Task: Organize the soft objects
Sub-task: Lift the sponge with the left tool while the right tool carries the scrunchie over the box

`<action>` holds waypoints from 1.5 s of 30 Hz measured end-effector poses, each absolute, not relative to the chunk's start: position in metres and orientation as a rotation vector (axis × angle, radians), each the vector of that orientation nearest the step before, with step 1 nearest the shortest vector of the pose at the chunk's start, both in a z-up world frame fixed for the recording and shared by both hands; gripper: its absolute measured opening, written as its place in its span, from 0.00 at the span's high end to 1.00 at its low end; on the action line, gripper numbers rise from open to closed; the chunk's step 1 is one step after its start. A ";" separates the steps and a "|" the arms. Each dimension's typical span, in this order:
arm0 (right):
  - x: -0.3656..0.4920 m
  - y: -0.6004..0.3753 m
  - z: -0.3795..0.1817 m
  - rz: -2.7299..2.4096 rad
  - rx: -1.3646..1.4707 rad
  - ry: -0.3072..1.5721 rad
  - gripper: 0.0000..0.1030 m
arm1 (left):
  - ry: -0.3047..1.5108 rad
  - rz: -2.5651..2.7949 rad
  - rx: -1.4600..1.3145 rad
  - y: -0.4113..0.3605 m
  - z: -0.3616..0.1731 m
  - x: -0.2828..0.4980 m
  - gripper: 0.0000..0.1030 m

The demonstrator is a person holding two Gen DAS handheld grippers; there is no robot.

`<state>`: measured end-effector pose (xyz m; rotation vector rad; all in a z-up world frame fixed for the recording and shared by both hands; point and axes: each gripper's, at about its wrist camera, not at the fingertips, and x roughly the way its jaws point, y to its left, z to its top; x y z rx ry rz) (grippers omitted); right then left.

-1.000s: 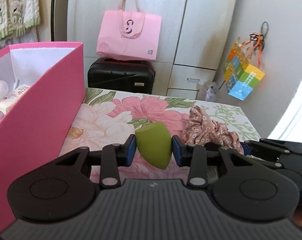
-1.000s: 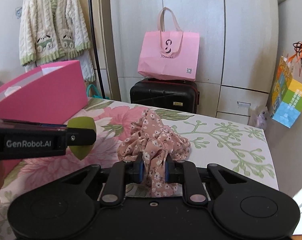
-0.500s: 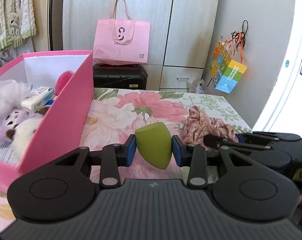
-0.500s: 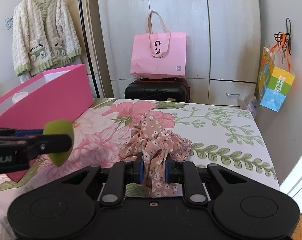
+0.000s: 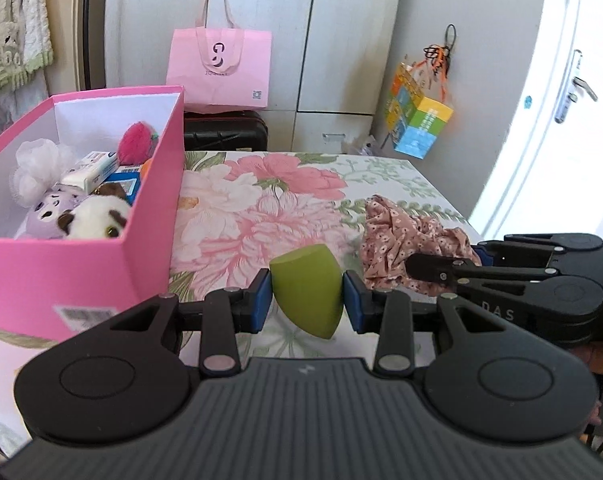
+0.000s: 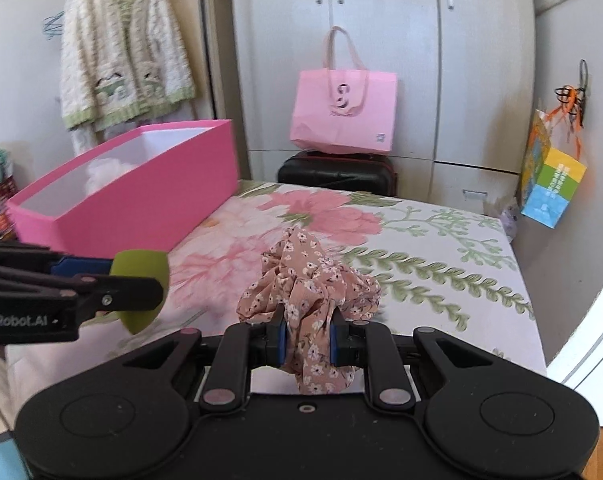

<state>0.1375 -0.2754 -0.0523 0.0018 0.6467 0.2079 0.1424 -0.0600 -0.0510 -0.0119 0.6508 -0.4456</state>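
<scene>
Two grippers, one soft thing in each, hang over a floral bedspread (image 5: pixel 261 200) beside a pink box (image 5: pixel 81 272) that appears to be the collection point. At far left the box stands open-topped on the bed, already holding at least five items: a white pouf (image 5: pixel 37 168), a pink fluffy ball (image 5: pixel 135 146), a tissue pack (image 5: pixel 91 166), a purple plush (image 5: pixel 47 214) and a white plush (image 5: pixel 95 216); anything deeper is hidden. Just right of it, the left gripper (image 5: pixel 306 304) pinches one green sponge (image 5: pixel 306 294) by its flanks between blue pads, flat end up and tip down, clear of the bed. Further right, the right gripper (image 6: pixel 306 338) is clamped narrow on one floral scrunchie (image 6: pixel 309 288), its ruffles bunching above and drooping below the pads. Both pieces look lifted for a trip to the box, a judgement from the task. Behind stand one pink tote (image 6: pixel 343 114), one black suitcase (image 6: pixel 335 172), one cardigan (image 6: pixel 121 68) and one colourful hanging bag (image 6: pixel 551 184).
</scene>
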 end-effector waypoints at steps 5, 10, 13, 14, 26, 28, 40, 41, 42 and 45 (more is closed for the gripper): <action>0.113 -0.264 -0.043 0.266 -0.007 0.652 0.79 | 0.701 -0.471 0.000 -0.040 -0.049 0.130 0.64; 0.091 -0.250 -0.027 0.349 -0.031 0.648 0.79 | 0.748 -0.468 0.020 -0.017 -0.049 0.117 0.64; 0.081 -0.242 -0.017 0.402 -0.037 0.639 0.79 | 0.780 -0.454 0.010 -0.001 -0.047 0.112 0.64; 0.079 -0.239 -0.013 0.417 -0.038 0.636 0.79 | 0.789 -0.454 0.002 0.004 -0.046 0.111 0.64; 0.081 -0.199 0.025 0.554 -0.048 0.591 0.78 | 0.736 -0.470 -0.018 0.050 0.004 0.090 0.64; 0.086 -0.191 0.031 0.570 -0.046 0.578 0.77 | 0.713 -0.463 -0.011 0.057 0.013 0.090 0.64; 0.150 -0.140 0.053 0.625 -0.043 0.550 0.76 | 0.591 -0.395 -0.028 0.099 0.041 0.130 0.63; 0.156 -0.136 0.052 0.619 -0.036 0.549 0.76 | 0.593 -0.380 -0.033 0.102 0.039 0.138 0.63; 0.163 -0.133 0.051 0.612 -0.027 0.549 0.76 | 0.597 -0.368 -0.039 0.105 0.038 0.146 0.63; 0.188 -0.127 0.046 0.588 -0.007 0.551 0.76 | 0.607 -0.345 -0.056 0.113 0.033 0.175 0.63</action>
